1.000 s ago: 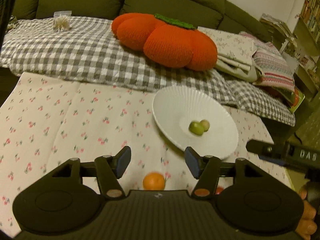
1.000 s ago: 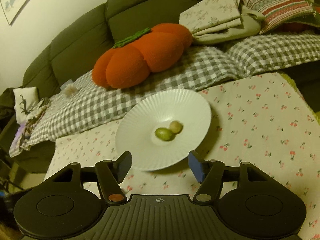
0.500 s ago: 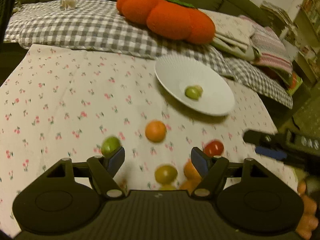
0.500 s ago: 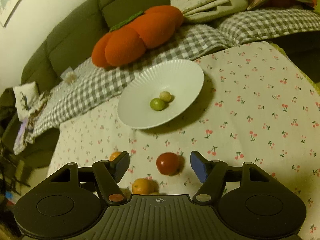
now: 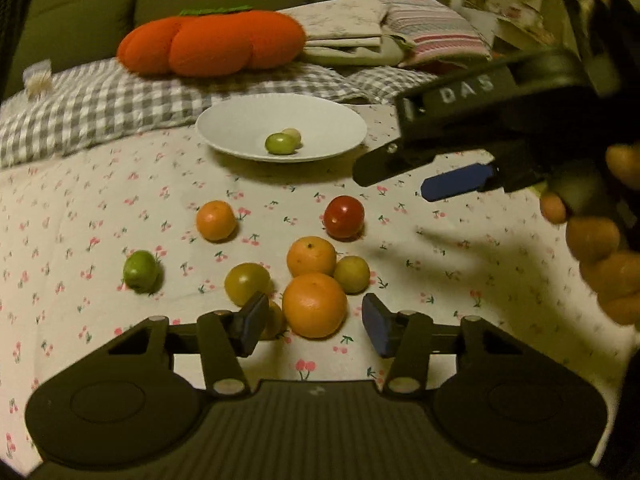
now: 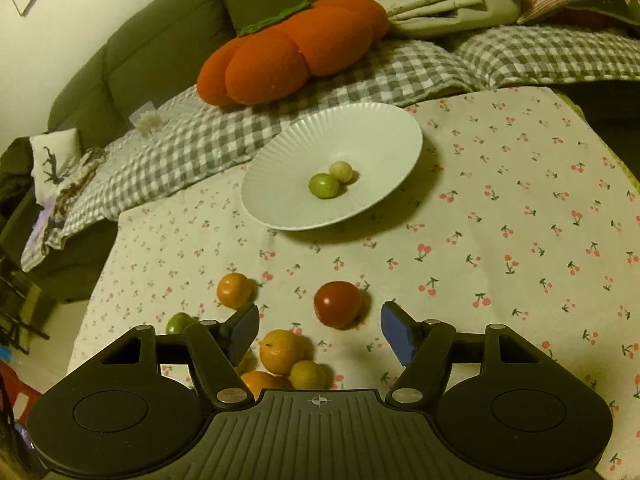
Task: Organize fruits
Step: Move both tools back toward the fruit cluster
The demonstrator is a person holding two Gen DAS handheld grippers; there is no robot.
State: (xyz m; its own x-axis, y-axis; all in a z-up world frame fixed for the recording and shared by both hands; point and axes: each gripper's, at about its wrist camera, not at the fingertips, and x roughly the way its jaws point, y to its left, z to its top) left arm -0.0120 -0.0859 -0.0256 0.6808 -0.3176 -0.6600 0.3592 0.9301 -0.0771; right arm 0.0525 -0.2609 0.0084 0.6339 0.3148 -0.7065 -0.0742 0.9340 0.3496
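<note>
yellow fruit behind fingertip, hand cropped

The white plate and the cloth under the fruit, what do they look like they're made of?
The white plate looks like glazed ceramic, possibly melamine: a smooth, faintly shiny surface with fine radial ribs to the rim. The tablecloth looks like matte woven cotton or similar fabric: no sheen, a printed cherry pattern, lying soft and slightly uneven.

A dark green sofa stands against a pale wall in dim yellowish light, bearing a grey checked blanket, an orange pumpkin-shaped cushion and folded linens
</note>
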